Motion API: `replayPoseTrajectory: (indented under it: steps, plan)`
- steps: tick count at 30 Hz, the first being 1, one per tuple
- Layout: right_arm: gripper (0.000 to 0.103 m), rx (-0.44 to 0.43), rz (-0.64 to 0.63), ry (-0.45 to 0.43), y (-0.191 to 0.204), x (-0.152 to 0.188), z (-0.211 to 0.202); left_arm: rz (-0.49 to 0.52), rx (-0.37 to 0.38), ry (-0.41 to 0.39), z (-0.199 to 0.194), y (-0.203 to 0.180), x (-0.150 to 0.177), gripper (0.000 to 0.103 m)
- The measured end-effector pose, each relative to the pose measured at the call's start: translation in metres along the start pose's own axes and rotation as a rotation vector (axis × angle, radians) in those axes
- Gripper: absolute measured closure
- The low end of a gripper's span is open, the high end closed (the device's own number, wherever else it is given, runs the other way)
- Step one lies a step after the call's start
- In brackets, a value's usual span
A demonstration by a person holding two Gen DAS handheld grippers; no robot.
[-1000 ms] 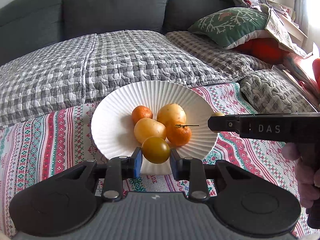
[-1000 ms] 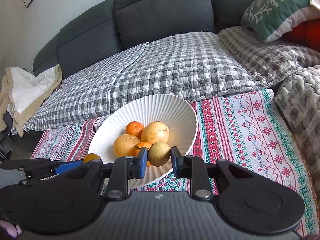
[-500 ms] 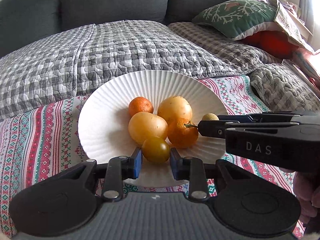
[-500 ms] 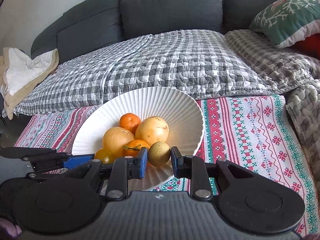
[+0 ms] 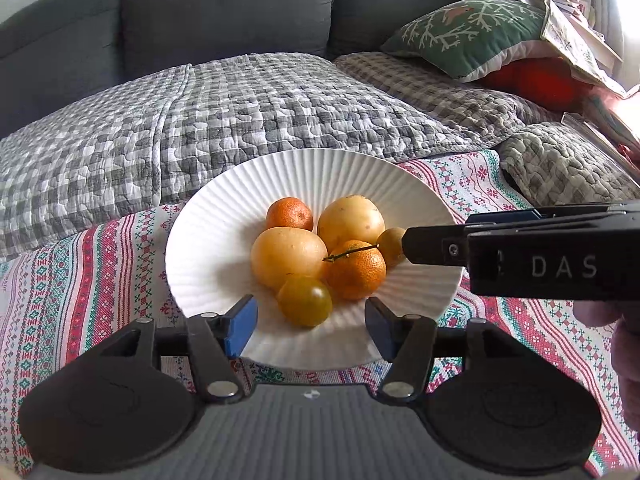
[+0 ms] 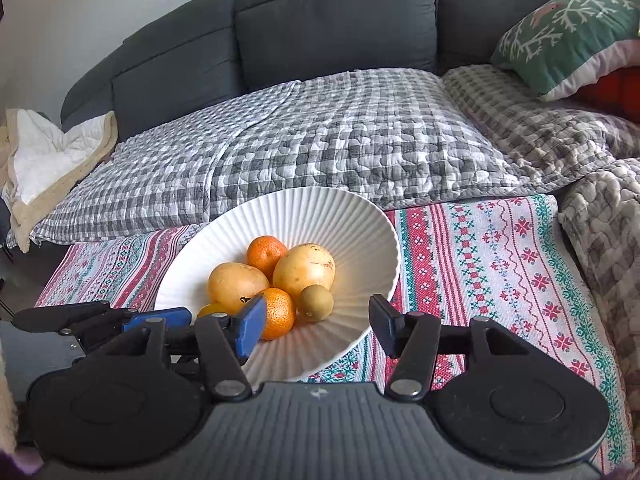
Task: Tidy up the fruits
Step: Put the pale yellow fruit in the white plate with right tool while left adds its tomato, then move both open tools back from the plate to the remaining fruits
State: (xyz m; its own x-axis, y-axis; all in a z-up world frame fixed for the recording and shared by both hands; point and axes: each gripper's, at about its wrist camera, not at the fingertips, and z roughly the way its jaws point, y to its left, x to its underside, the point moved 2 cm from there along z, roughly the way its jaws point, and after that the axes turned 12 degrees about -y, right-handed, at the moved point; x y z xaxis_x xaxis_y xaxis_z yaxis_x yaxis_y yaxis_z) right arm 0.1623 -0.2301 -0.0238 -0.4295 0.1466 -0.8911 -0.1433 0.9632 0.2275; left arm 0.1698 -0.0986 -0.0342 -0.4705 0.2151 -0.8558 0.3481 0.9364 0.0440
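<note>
A white ribbed bowl (image 5: 224, 240) (image 6: 360, 236) on a patterned cloth holds several fruits: two tangerines (image 5: 356, 270) (image 5: 289, 214), two large yellow fruits (image 5: 288, 254) (image 5: 351, 220), a yellow-green tomato (image 5: 305, 300) and a small greenish round fruit (image 6: 316, 303). My left gripper (image 5: 308, 326) is open, the tomato lying in the bowl just ahead of its pads. My right gripper (image 6: 316, 326) is open, the small greenish fruit lying in the bowl in front of it. The right gripper also shows from the side in the left wrist view (image 5: 520, 252).
The red, green and white patterned cloth (image 6: 500, 260) covers the surface under the bowl. A grey checked quilt (image 6: 340, 140) lies on the dark sofa (image 6: 336, 12) behind. A green pillow (image 5: 468, 36) and a red cushion (image 5: 536, 80) sit at the back right. A beige blanket (image 6: 44, 156) lies at left.
Both grippers opened. The left let go of the tomato and the right let go of the small greenish fruit; both fruits now lie in the bowl.
</note>
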Motion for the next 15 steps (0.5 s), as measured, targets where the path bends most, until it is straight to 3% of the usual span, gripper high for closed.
replayPoseTrajectory:
  steps: [7, 15]
  plan:
    - [0.028, 0.017, -0.002, -0.01, 0.001, -0.005, -0.017, 0.012, 0.013, -0.012, -0.022, 0.0, 0.001, 0.029]
    - [0.016, 0.031, 0.021, -0.008, 0.0, -0.005, -0.041, 0.021, 0.024, -0.01, -0.05, -0.001, 0.01, 0.021]
